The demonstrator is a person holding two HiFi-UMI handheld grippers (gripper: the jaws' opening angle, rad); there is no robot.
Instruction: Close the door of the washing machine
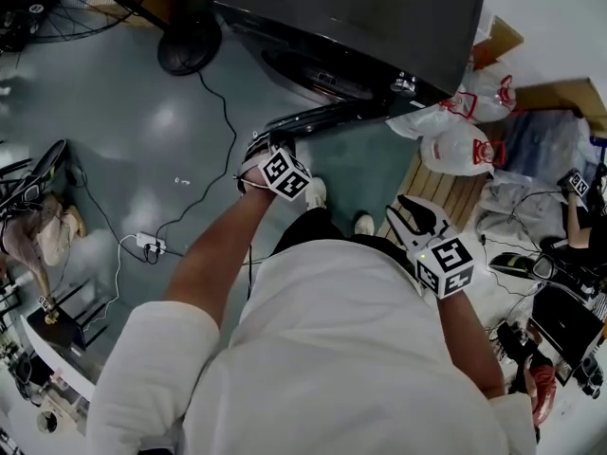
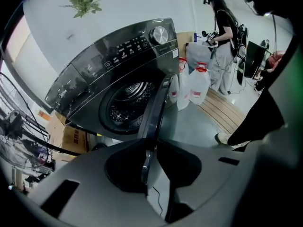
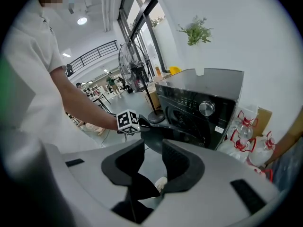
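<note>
The dark front-loading washing machine (image 1: 379, 17) stands at the top of the head view, its drum (image 2: 125, 108) exposed. Its round door (image 1: 322, 114) swings out toward me, partly open. My left gripper (image 1: 258, 148) is shut on the door's outer edge; in the left gripper view the door (image 2: 156, 108) shows edge-on, its rim running down between the jaws of the left gripper (image 2: 147, 162). The right gripper view also catches the left gripper (image 3: 142, 123) on the door (image 3: 165, 131). My right gripper (image 1: 413, 214) hangs back beside my body, open with nothing between its jaws (image 3: 152, 162).
A standing fan (image 1: 57, 8) and its round base (image 1: 190, 45) are left of the machine. White plastic bags (image 1: 455, 131) and a slatted wooden pallet (image 1: 446, 192) lie to its right. A power strip with cable (image 1: 150, 245) lies on the floor. Another person (image 2: 222, 37) stands farther off.
</note>
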